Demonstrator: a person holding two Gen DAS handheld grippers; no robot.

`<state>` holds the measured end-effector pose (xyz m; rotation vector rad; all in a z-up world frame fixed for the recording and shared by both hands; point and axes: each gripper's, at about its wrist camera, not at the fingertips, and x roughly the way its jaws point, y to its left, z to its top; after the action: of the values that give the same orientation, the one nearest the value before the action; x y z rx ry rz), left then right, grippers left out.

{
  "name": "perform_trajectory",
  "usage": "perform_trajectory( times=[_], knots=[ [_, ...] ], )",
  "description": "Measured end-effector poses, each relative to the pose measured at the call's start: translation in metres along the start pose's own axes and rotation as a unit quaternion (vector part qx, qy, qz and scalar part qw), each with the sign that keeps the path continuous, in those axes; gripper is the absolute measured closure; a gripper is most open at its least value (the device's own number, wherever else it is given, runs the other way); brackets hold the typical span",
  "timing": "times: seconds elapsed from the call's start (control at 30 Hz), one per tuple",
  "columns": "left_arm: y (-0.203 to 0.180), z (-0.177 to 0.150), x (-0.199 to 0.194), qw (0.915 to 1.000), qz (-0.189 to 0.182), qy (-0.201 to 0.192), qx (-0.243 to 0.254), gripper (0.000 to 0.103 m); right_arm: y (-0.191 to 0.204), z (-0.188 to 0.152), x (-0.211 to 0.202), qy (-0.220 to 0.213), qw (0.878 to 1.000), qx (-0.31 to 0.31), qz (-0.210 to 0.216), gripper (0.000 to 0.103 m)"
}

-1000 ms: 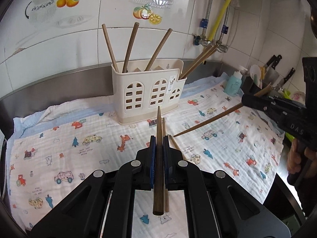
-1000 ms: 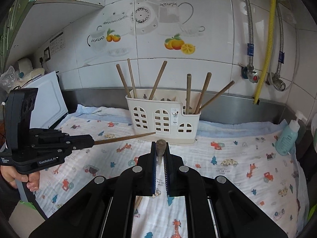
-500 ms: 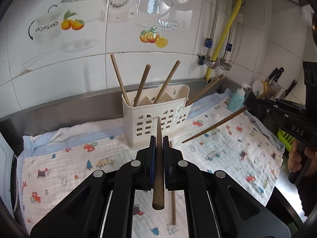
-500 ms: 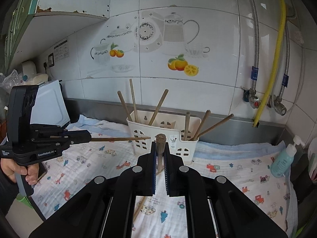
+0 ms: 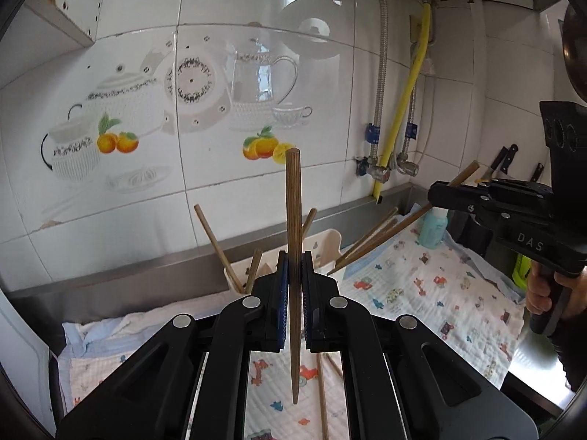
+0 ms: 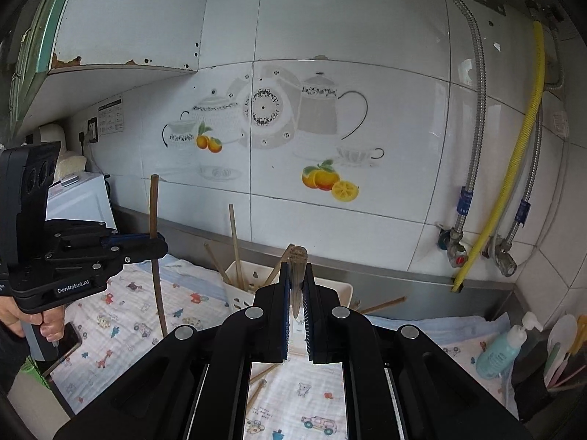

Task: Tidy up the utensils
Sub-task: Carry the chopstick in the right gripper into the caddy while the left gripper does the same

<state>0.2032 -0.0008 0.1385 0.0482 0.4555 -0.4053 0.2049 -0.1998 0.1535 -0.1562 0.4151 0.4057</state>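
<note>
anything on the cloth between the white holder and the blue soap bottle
No: in the right wrist view only bare printed cloth lies between the white holder and the soap bottle.

White wall tiles (image 6: 330, 29) with teapot picture (image 6: 315, 110) and oranges (image 6: 323, 179). Yellow hose (image 6: 513, 168) beside two silver hoses — taps at bottom. Blue soap bottle (image 6: 495, 352) on cloth with little cars (image 5: 422, 286). Knives (image 5: 508, 156) in corner. Phone (image 6: 64, 346) at cloth's edge.

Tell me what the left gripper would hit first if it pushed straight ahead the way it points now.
Probably the white plastic utensil holder, directly beyond the left gripper, which grips a brown wooden chopstick upright. The gripper may pass above the holder's rim and meet the white tiled wall; depth is unclear.
</note>
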Motion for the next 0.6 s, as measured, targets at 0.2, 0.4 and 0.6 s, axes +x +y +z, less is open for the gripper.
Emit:
perform_trajectory(
  times=[0.2,0.4,0.6],
  knots=[
    [-0.003,0.038,0.001,0.9989,0.001,-0.047,-0.003,0.097,-0.012,0.025,0.006,0.002,1.000,-0.002,-0.008,0.096],
    [0.005,0.067,0.020,0.9969,0.020,-0.075,-0.014,0.097,-0.019,0.039,0.015,0.005,1.000,-0.008,-0.016,0.096],
    [0.014,0.075,0.046,0.9942,0.054,-0.091,-0.015,0.097,-0.025,0.039,0.036,0.019,1.000,-0.013,-0.017,0.096]
  ],
)
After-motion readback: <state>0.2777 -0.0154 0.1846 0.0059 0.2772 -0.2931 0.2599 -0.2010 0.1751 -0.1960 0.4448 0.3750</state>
